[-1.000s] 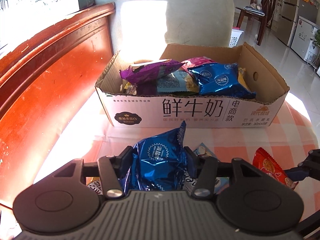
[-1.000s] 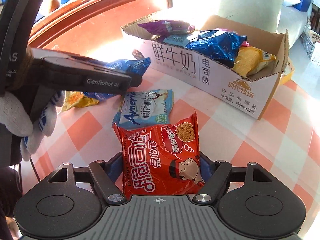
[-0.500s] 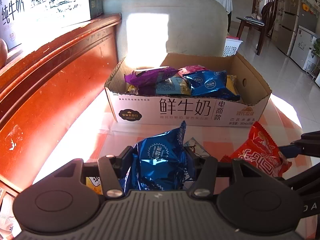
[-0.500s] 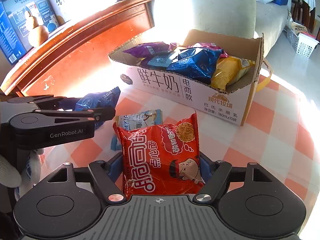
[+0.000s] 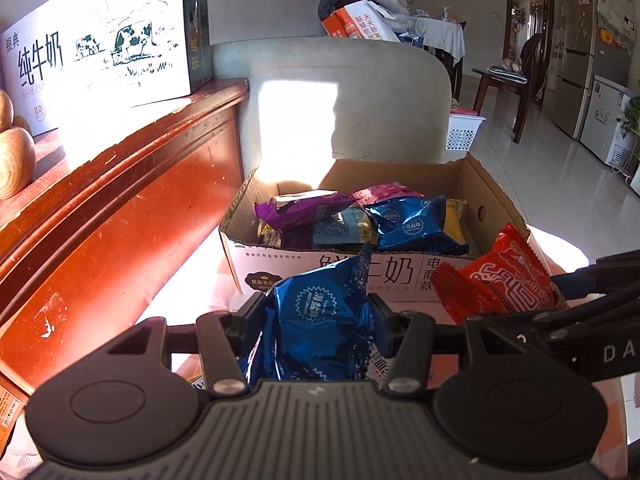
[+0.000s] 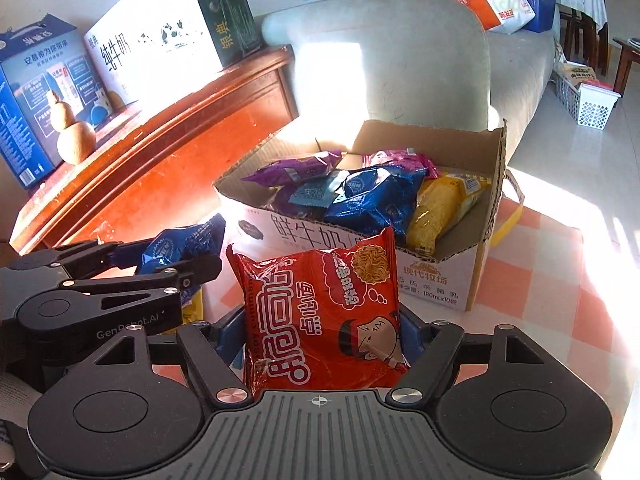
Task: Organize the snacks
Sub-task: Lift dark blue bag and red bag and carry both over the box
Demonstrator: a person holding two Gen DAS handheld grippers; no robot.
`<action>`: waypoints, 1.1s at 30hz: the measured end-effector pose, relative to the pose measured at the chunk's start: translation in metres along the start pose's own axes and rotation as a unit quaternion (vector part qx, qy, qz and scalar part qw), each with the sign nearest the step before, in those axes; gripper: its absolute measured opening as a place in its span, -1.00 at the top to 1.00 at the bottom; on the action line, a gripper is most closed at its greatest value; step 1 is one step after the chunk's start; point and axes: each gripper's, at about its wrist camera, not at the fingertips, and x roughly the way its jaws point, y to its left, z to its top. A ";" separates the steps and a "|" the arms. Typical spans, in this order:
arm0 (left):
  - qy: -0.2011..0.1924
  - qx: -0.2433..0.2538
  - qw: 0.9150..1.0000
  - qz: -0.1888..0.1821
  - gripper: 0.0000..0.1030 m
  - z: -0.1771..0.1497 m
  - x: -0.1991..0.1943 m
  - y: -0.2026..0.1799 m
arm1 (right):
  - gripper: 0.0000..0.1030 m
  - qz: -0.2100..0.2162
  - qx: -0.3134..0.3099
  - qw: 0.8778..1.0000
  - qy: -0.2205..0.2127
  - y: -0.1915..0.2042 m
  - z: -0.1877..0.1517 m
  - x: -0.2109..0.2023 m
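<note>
My left gripper (image 5: 318, 312) is shut on a blue snack bag (image 5: 320, 320) and holds it up in front of the cardboard box (image 5: 496, 196). My right gripper (image 6: 322, 328) is shut on a red noodle snack bag (image 6: 324, 312), also raised before the box (image 6: 440, 276). The box holds several bags: purple (image 5: 304, 208), blue (image 5: 412, 224), yellow (image 6: 440, 208). The red bag also shows in the left wrist view (image 5: 500, 280), and the blue bag in the right wrist view (image 6: 180, 244).
A red-brown wooden cabinet (image 5: 120, 220) stands on the left with milk cartons (image 5: 100, 48) and a wooden gourd (image 6: 74, 136) on top. A grey sofa (image 6: 400, 60) is behind the box. The checked tablecloth (image 6: 560, 280) extends right. A yellow packet (image 6: 192, 308) lies under the left gripper.
Both grippers have lifted higher with their bags, so the box sits lower and farther in view. The red bag has moved closer beside the blue one.
</note>
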 end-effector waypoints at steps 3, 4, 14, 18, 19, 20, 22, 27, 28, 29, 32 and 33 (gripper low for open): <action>-0.010 0.004 1.000 -0.001 -0.02 0.006 -0.002 -0.005 | -0.47 0.001 0.003 1.000 -0.012 0.000 0.006 -0.004; -0.015 0.007 1.000 0.000 -0.02 0.008 -0.003 -0.008 | -0.47 0.001 0.002 1.000 -0.018 0.001 0.009 -0.006; -0.072 0.016 0.997 0.009 -0.02 0.035 -0.013 -0.016 | -0.47 -0.020 0.015 0.997 -0.075 -0.013 0.037 -0.026; -0.086 0.017 0.996 0.009 -0.02 0.049 -0.010 -0.016 | -0.47 -0.021 0.035 0.994 -0.101 -0.024 0.048 -0.033; -0.089 0.019 0.996 0.010 -0.02 0.052 -0.009 -0.016 | -0.47 -0.022 0.040 0.993 -0.105 -0.026 0.050 -0.034; -0.093 0.020 0.995 0.012 -0.02 0.055 -0.007 -0.017 | -0.47 -0.024 0.043 0.993 -0.108 -0.028 0.052 -0.034; -0.096 0.023 0.995 0.014 -0.02 0.061 -0.002 -0.018 | -0.47 -0.026 0.049 0.992 -0.116 -0.033 0.055 -0.035; -0.097 0.013 0.995 0.012 -0.02 0.072 0.009 -0.017 | -0.47 -0.022 0.068 0.989 -0.129 -0.040 0.062 -0.032; -0.097 0.015 0.995 0.012 -0.02 0.074 0.012 -0.017 | -0.47 -0.021 0.071 0.988 -0.133 -0.040 0.063 -0.031; -0.097 0.017 0.995 0.013 -0.02 0.076 0.016 -0.018 | -0.47 -0.022 0.073 0.987 -0.139 -0.041 0.065 -0.030; -0.095 0.015 0.995 0.014 -0.02 0.083 0.025 -0.016 | -0.47 -0.029 0.073 0.985 -0.154 -0.042 0.069 -0.028; -0.094 0.012 0.995 0.015 -0.02 0.085 0.029 -0.015 | -0.47 -0.032 0.077 0.984 -0.157 -0.043 0.071 -0.026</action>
